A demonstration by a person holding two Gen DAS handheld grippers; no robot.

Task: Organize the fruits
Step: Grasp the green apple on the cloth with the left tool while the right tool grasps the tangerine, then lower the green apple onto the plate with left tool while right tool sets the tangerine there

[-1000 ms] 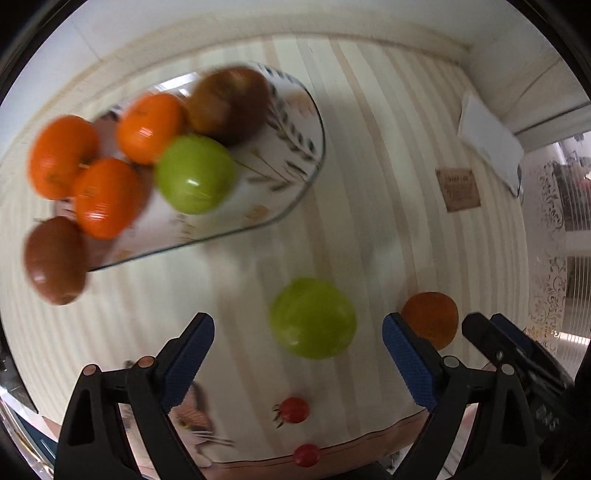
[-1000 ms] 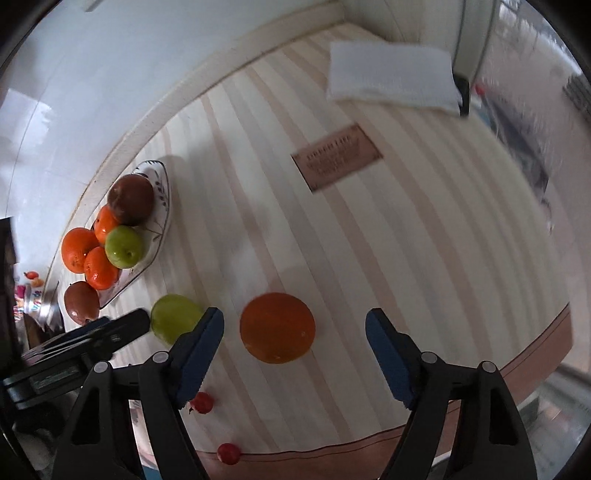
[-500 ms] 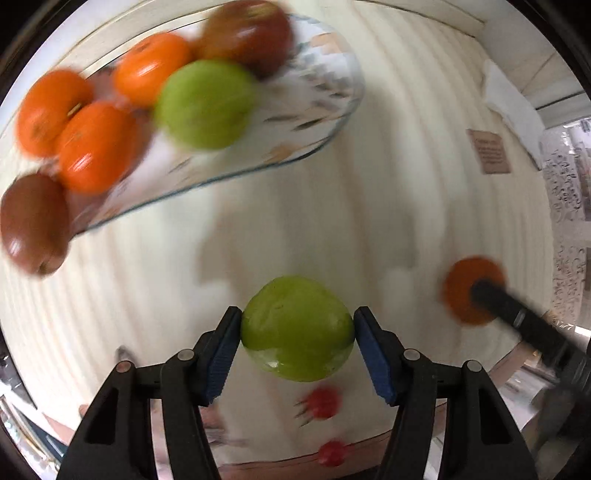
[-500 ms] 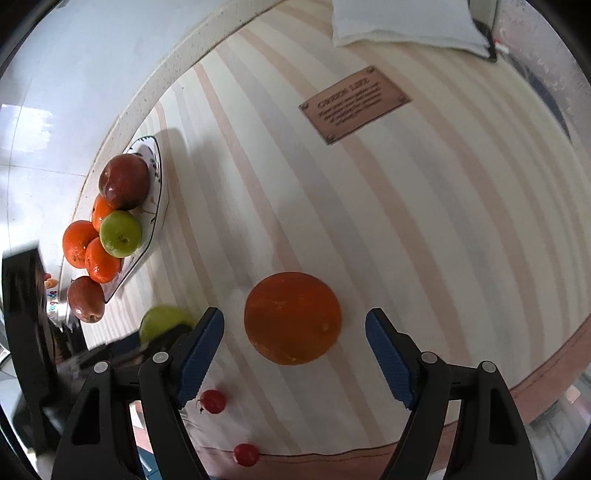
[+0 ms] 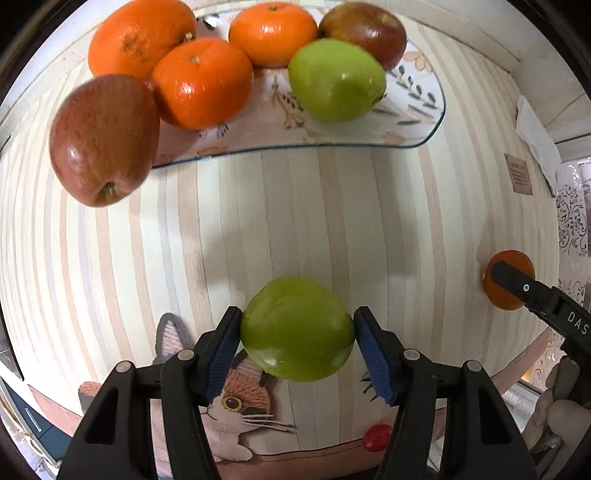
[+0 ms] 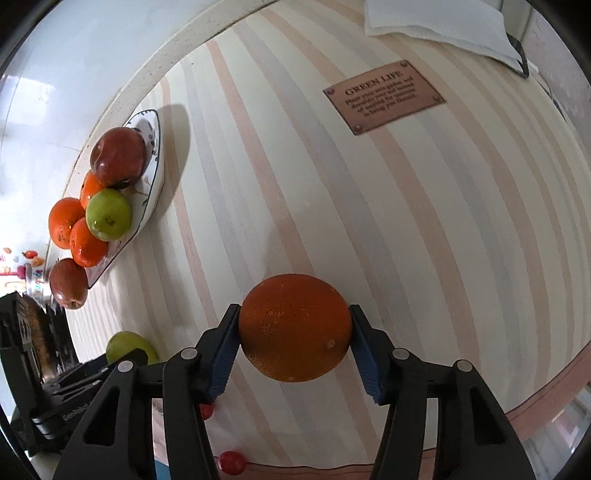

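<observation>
While the left gripper (image 5: 297,332) clamps a green apple (image 5: 295,328) between its blue pads, the right gripper (image 6: 293,338) has an orange (image 6: 294,326) pinched the same way; its jaws have just been closing, and both pads now press the fruit's sides. The left jaws closed on the apple a little before that. Both fruits sit low over the striped tabletop (image 6: 369,221).

Ahead of the left gripper lies a flowered plate (image 5: 406,122) carrying three mandarins (image 5: 201,83), a second green apple (image 5: 336,79) and a dark red apple (image 5: 364,31). Another red apple (image 5: 103,138) lies on the tabletop, touching the plate's left end. In the right wrist view the plate (image 6: 155,173) is well off to the left by the wall.

A cherry tomato (image 5: 376,437) lies near the tabletop's front edge, beside a cat picture (image 5: 236,402). Farther back are a brown plaque (image 6: 384,96) and a folded white cloth (image 6: 439,22).
</observation>
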